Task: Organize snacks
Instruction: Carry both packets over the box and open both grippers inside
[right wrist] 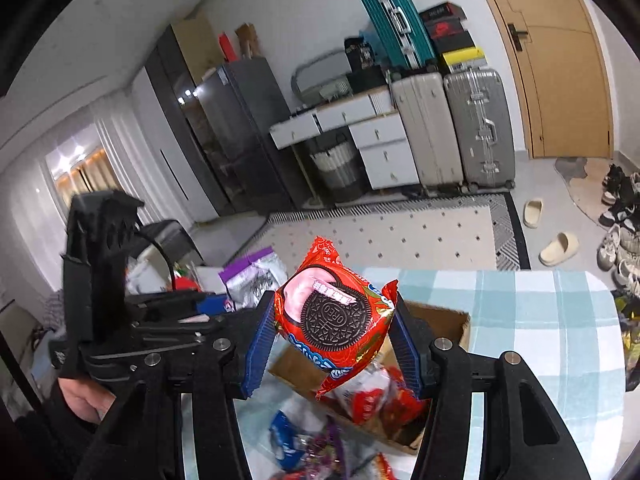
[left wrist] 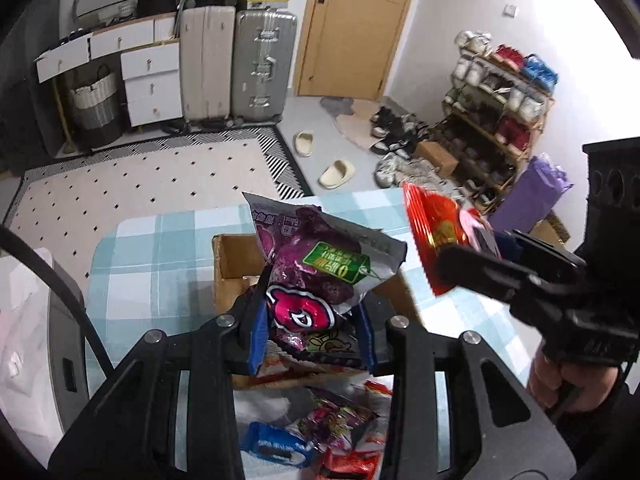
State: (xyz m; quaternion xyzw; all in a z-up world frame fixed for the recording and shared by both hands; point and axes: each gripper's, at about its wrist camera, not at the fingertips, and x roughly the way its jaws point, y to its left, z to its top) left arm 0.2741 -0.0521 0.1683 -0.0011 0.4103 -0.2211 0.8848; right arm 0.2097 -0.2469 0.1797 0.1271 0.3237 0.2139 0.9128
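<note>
My left gripper [left wrist: 312, 320] is shut on a purple snack bag [left wrist: 316, 268] with a green label and a pink logo, held up over a cardboard box [left wrist: 234, 256] on the checked tablecloth [left wrist: 160, 248]. My right gripper [right wrist: 334, 328] is shut on a red Oreo pack [right wrist: 334, 316], lifted above the same cardboard box [right wrist: 444, 320], which holds red packets. In the left wrist view the right gripper [left wrist: 460, 260] comes in from the right with the red Oreo pack [left wrist: 436, 228]. In the right wrist view the left gripper's body [right wrist: 120, 300] stands at the left beside the purple snack bag [right wrist: 256, 272].
Loose snack packets [left wrist: 316, 432] lie on the table at the near edge, among them a blue Oreo pack [left wrist: 276, 446]. Beyond the table are a dotted rug [left wrist: 140, 184], suitcases [left wrist: 264, 64], white drawers [left wrist: 150, 84], slippers [left wrist: 338, 174] and a shoe rack [left wrist: 496, 120].
</note>
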